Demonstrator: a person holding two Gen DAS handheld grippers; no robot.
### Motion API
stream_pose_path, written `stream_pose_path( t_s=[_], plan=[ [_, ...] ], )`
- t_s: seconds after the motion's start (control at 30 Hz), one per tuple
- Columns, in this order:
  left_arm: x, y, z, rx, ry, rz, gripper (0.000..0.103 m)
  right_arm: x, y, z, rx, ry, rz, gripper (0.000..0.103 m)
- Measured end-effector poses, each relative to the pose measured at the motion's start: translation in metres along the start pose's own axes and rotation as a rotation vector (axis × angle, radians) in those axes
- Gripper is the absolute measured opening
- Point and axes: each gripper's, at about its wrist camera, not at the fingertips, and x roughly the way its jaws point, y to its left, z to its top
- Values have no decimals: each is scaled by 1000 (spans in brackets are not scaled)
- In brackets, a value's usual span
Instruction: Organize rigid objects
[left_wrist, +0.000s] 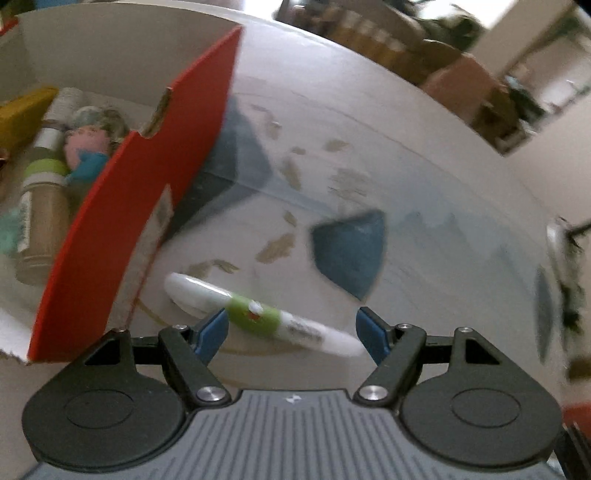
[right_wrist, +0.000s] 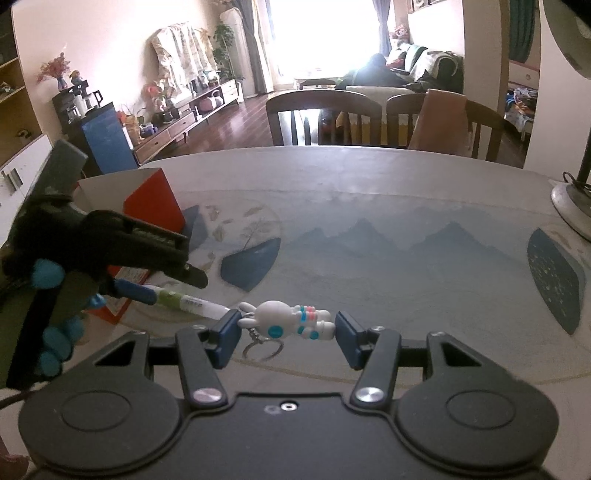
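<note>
Beside the red-and-white cardboard box (right_wrist: 153, 201), the left gripper (left_wrist: 291, 330) gaped over a white, green-banded marker (left_wrist: 258, 314), needing closure next, while the right gripper (right_wrist: 287, 334) clasped a white rabbit keychain (right_wrist: 291, 320).

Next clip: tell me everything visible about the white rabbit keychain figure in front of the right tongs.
The rabbit keychain figure is white, seemingly moulded plastic, with blue round spots and blue and pink stripes near its legs. It lies on its side across the table mat, ears leftward, between the right tongs' blue pads. A short chain joins it to a metal ring resting nearer the camera.
</note>
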Motion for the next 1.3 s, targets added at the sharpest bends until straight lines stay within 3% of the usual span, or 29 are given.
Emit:
stream_pose_path(
  t_s=[0.23,0.37,0.53,0.57,0.73,1.07,1.3],
  plan=[
    [22,-11,4,-4,12,132,75,1,-14,-1,10,0,7,55],
    [27,-22,0,61,-8,179,75,1,-21,-2,19,1,4,55],
    [28,-31,0,152,-52,229,39,2,-26,-3,27,4,0,55],
    [28,-31,1,159,-56,228,35,3,-26,-3,28,4,0,55],
    [27,-31,0,208,-65,178,18,4,-27,-4,32,6,-1,55],
    [7,-22,-8,255,-87,70,17,1,-17,-3,17,-5,-5,55],
    [-30,-16,-9,272,-86,-51,17,-9,1,6,-6,-25,9,55]
  ],
)
